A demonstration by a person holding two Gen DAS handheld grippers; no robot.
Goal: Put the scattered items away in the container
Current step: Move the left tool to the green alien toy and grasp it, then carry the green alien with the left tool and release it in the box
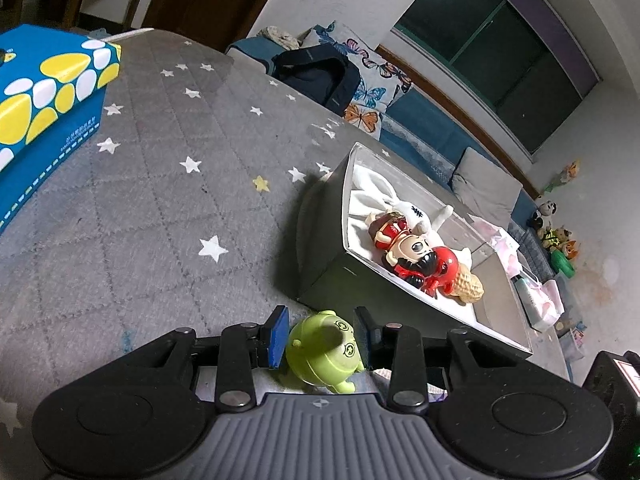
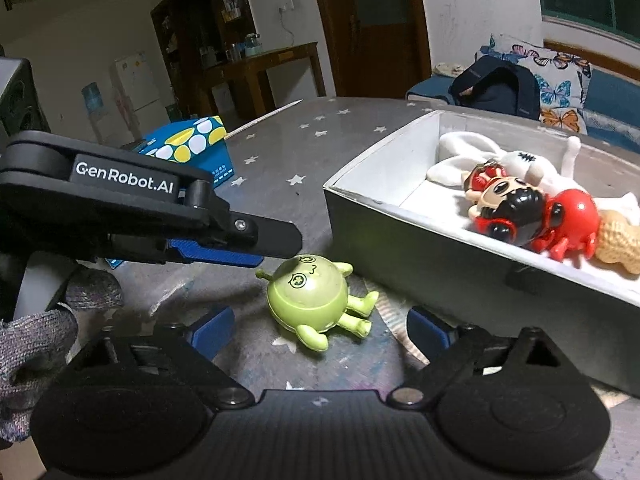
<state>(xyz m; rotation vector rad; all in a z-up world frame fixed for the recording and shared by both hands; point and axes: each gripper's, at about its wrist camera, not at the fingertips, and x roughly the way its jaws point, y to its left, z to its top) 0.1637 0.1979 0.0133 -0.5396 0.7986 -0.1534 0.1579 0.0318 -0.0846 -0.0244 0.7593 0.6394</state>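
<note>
A round green toy figure [image 1: 320, 350] [image 2: 308, 298] lies on the grey star-patterned table, beside the near wall of an open box [image 1: 324, 264] [image 2: 400, 240]. The box holds a white plush, a red-and-black doll [image 1: 412, 252] [image 2: 508, 208], a red figure and a peanut toy. My left gripper [image 1: 322, 334] [image 2: 276, 252] is open, its blue pads on either side of the green toy. In the right wrist view it comes in from the left and one finger sits at the toy's head. My right gripper [image 2: 320, 328] is open and empty, just in front of the toy.
A blue box with yellow and white spots [image 1: 44, 96] [image 2: 192, 148] stands on the table's far left. A dark backpack [image 1: 320, 74] [image 2: 496, 88] and butterfly cushions lie on the sofa behind the table. Small toys stand on the floor at right [image 1: 556, 236].
</note>
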